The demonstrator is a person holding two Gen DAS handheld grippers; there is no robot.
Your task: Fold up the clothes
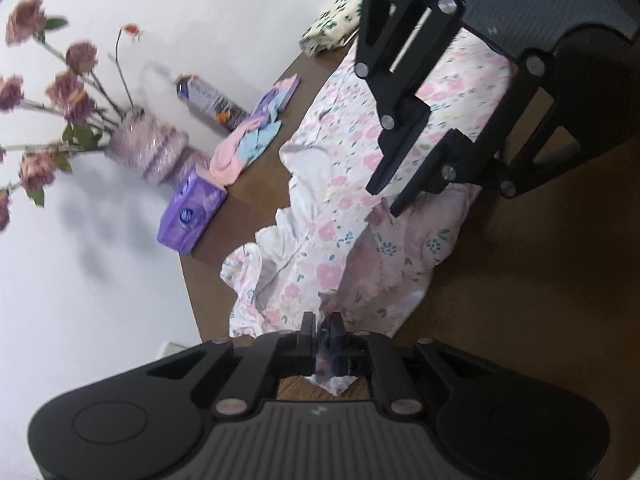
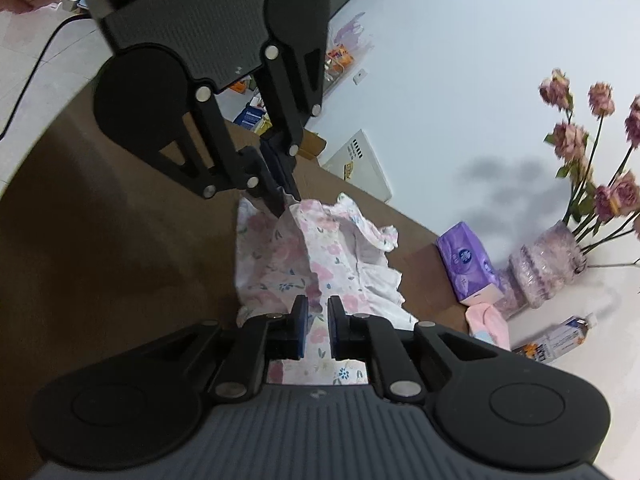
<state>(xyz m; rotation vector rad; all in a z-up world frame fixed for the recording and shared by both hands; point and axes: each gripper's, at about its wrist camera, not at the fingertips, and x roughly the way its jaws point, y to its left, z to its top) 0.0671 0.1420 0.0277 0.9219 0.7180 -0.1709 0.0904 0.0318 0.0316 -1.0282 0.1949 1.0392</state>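
Across the brown desk (image 1: 520, 280) lies the floral garment (image 1: 344, 200), half gathered. Left tool (image 1: 322, 326) is pinched tight on one edge; right tool (image 2: 316, 312), parted narrowly, straddles the opposite end with cloth between its jaws. Mid-fold, I'd say: next, the right must clamp, then both carry cloth over.

No word or number can be read in either view. The purple tissue pack (image 2: 466, 266), ahead and to the right of the right gripper, bears a round blue-and-white emblem, its lettering too blurred to tell. The spray can (image 1: 210, 102), far ahead and left of the left gripper, has print smeared past reading. The white box (image 2: 360, 162) behind the table shows dark marks and a yellow patch, unreadable.
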